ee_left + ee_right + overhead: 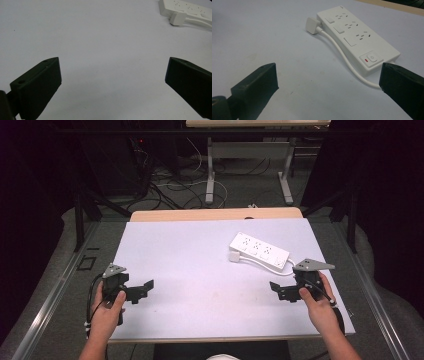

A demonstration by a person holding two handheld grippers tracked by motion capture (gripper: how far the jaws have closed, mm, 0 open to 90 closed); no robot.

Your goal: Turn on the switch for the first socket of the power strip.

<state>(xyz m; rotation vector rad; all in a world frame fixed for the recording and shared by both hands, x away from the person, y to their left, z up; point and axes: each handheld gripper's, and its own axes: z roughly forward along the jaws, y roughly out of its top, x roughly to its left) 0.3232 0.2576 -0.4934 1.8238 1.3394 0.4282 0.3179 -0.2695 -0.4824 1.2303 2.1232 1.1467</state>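
Observation:
A white power strip [259, 250] lies on the pale table mat [200, 270] at the right, also in the right gripper view [357, 40] and at the top right of the left gripper view [186, 8]. Its white plug [312, 25] rests beside its far end, and its white cable [342, 53] curves along its side. My right gripper [276, 289] is open, a short way in front of the strip's switch end. My left gripper [145, 286] is open over bare mat at the left.
The mat covers a wooden table [215, 214]. Beyond the table's far edge lie floor cables [175, 190] and the legs of another desk [210, 175]. Bare mat stretches between the two grippers.

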